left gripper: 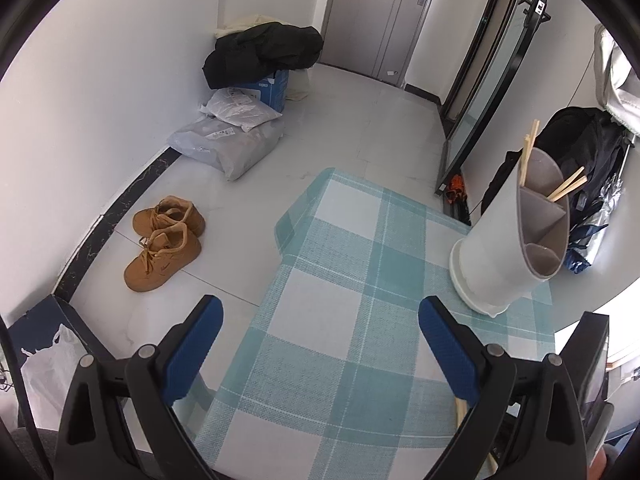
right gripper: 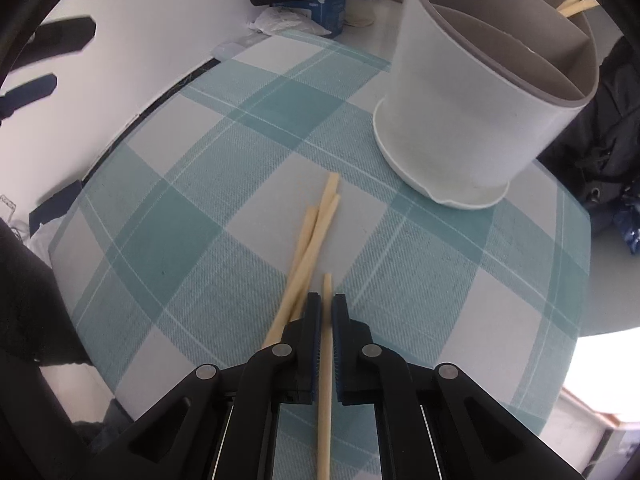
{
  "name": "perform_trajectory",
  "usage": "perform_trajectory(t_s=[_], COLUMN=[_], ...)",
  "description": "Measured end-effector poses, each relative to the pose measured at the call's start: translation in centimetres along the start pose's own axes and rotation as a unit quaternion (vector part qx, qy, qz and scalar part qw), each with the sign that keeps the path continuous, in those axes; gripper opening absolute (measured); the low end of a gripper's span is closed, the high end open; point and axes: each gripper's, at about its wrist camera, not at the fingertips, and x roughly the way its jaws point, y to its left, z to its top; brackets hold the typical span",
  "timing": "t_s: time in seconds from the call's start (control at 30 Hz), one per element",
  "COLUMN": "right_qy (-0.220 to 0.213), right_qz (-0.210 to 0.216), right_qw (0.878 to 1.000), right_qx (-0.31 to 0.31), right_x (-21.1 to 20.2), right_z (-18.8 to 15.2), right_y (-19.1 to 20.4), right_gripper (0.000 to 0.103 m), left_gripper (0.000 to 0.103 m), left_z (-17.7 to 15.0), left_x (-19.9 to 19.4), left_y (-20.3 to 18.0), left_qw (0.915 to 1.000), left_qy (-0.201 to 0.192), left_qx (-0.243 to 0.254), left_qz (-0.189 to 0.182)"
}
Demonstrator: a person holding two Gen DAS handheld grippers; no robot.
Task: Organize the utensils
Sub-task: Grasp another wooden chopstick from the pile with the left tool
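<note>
My right gripper [right gripper: 327, 300] is shut on a single pale wooden chopstick [right gripper: 325, 392], whose tip sticks out just past the blue pads, close above the checked tablecloth [right gripper: 192, 216]. Three more loose chopsticks [right gripper: 310, 248] lie on the cloth just left of and ahead of it. A white utensil holder [right gripper: 472, 120] with grey dividers stands at the far right; chopsticks [right gripper: 576, 2] lean in its back compartment. In the left wrist view my left gripper [left gripper: 320, 318] stands open and empty above the cloth, with the utensil holder [left gripper: 508, 236] to its right and chopsticks [left gripper: 528, 148] in it.
The table [left gripper: 344, 280] edge drops to a tiled floor on the left, where brown shoes [left gripper: 166, 240], grey parcels [left gripper: 228, 140] and a blue box under a black jacket [left gripper: 260, 56] lie. A black bag [left gripper: 592, 152] sits behind the holder. A dark sleeve [right gripper: 28, 304] shows at left.
</note>
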Motion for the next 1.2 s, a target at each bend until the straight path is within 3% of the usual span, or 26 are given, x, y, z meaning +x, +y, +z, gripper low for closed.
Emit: perform_trajectory(t_s=[0.13,0.23,0.33,0.5,0.63,0.83,0.93,1.0,1.2], right_qy=[-0.029,-0.058,-0.097,-0.158,-0.183,-0.219,-0.227,-0.231,-0.236], right_qz=[0.029,0.052,0.072,0.098,0.101,0.094,0.1,0.103,0.108], right_qw=[0.998,0.992,0.979,0.949,0.926,0.9,0.891,0.888,0.886], right_qx=[0.037,0.103,0.161,0.257,0.313,0.366,0.38,0.384,0.383], right_x=[-0.3,-1.1,-2.6,-4.6,-5.6,-8.3,-8.8,-9.0,-9.2], right_z=[0.2,-0.8,-1.3,-3.1,-4.8,-7.5,-8.2,-8.4,-8.6], right_y=[-1.5,-4.3,-7.0,-11.1,-13.3,-16.3,-18.1,-18.4,-18.1], right_gripper=[0.004,0.004,0.004,0.004,0.004,0.004,0.004,0.004,0.004], left_gripper=[0.096,0.096,0.096,0.096,0.093,0.083,0.07,0.069,0.03], left_z=[-0.5,-1.2,-2.3,-4.4,-5.4,-5.4,-5.3,-5.3,-5.7], left_x=[0.8,1.8,2.8,4.2,4.9,5.8,6.6,6.9,6.7], left_y=[-0.2,-1.2,-3.1,-6.5,-8.7,-10.3,-11.2,-11.4,-12.2], left_qw=[0.9998,0.9983,0.9934,0.9815,0.9762,0.9728,0.971,0.9703,0.9671], left_qy=[0.017,0.048,0.086,0.138,0.152,0.172,0.18,0.181,0.182], left_qx=[0.01,0.029,0.061,0.112,0.136,0.134,0.143,0.15,0.174], left_qz=[0.005,-0.018,-0.044,-0.071,-0.074,-0.079,-0.066,-0.056,-0.038])
